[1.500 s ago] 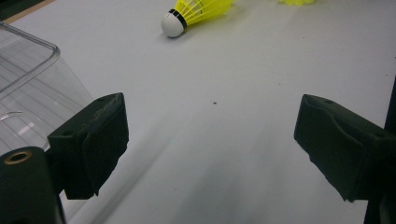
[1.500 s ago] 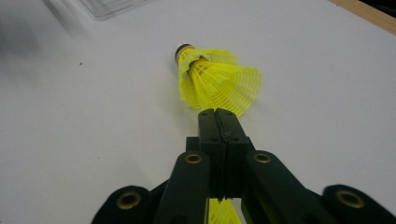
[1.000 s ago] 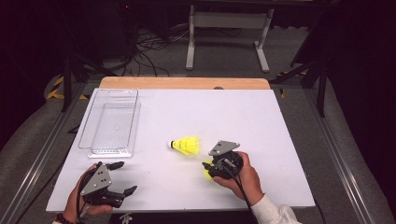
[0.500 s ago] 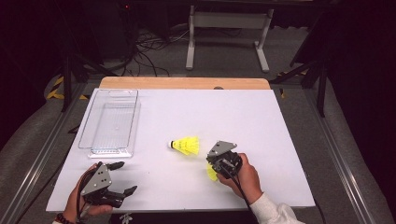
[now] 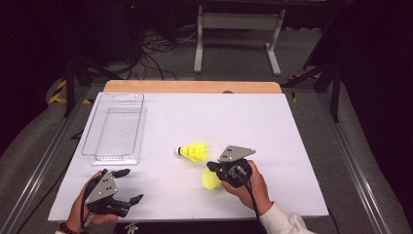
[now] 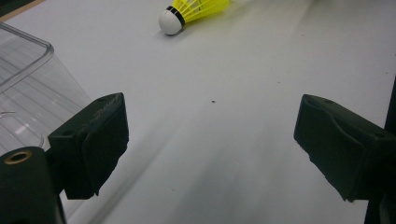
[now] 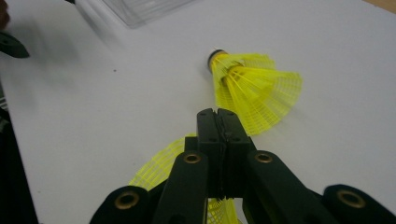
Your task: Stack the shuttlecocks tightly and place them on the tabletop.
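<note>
Two yellow shuttlecocks are on the white table. One shuttlecock [image 5: 193, 151] [image 7: 254, 91] [image 6: 191, 9] lies on its side near the middle, its white cork toward the left. My right gripper [image 5: 210, 167] [image 7: 218, 114] is just in front of it, jaws pressed together on the mesh skirt of the second shuttlecock [image 5: 211, 179] [image 7: 159, 168], which sticks out below and to the left of the jaws. My left gripper [image 5: 132, 185] [image 6: 210, 149] rests at the front left corner, open, with bare table between its jaws.
A clear plastic tray [image 5: 114, 158] [image 6: 28, 93] [image 7: 140, 9] stands at the left of the table [image 5: 292, 146], just beyond the left gripper. A wooden strip [image 5: 195, 87] edges the far side. Dark floor, cables and a metal stand lie beyond.
The right gripper's jaws have closed onto the skirt of the near shuttlecock, and the hand has shifted slightly. The left gripper and the other shuttlecock have stayed put.
</note>
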A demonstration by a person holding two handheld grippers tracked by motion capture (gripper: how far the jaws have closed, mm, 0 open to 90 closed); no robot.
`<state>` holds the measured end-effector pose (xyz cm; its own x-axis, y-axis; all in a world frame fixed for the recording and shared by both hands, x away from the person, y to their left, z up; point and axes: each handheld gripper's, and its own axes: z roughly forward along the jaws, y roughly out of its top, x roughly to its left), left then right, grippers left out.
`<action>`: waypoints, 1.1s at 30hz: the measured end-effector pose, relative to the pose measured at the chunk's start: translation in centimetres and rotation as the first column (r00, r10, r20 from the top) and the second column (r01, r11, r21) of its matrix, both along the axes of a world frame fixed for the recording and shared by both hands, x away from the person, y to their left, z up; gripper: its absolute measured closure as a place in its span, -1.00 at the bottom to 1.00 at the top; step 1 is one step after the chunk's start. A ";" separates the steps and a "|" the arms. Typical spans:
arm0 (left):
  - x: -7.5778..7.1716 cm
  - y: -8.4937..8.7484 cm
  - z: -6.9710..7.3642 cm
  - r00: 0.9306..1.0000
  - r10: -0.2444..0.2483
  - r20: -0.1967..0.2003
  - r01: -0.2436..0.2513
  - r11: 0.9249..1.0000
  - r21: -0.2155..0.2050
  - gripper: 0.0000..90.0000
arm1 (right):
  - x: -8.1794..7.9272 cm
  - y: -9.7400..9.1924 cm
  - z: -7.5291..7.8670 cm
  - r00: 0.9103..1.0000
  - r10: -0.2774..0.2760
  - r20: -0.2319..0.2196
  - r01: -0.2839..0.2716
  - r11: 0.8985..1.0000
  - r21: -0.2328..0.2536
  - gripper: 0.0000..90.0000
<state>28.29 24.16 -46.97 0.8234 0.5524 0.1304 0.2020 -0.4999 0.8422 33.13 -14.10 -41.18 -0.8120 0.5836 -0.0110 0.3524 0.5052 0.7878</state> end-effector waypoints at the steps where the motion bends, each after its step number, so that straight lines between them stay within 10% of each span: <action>1: 0.0 0.0 0.0 1.000 0.000 0.000 0.000 1.000 -0.001 -0.75 | 0.0 0.1 -0.1 1.000 0.008 -0.010 -0.008 1.000 0.006 0.98; 25: 0.0 0.1 0.0 1.000 0.002 0.002 -0.002 1.000 -0.005 -0.75 | 0.8 -0.9 -0.7 0.998 0.020 -0.061 -0.017 0.999 0.038 0.98; 33: 0.0 -0.1 0.0 1.000 -0.002 0.001 0.002 1.000 0.004 -0.75 | 1.1 1.4 -1.3 0.996 0.058 -0.066 -0.053 0.996 0.073 0.98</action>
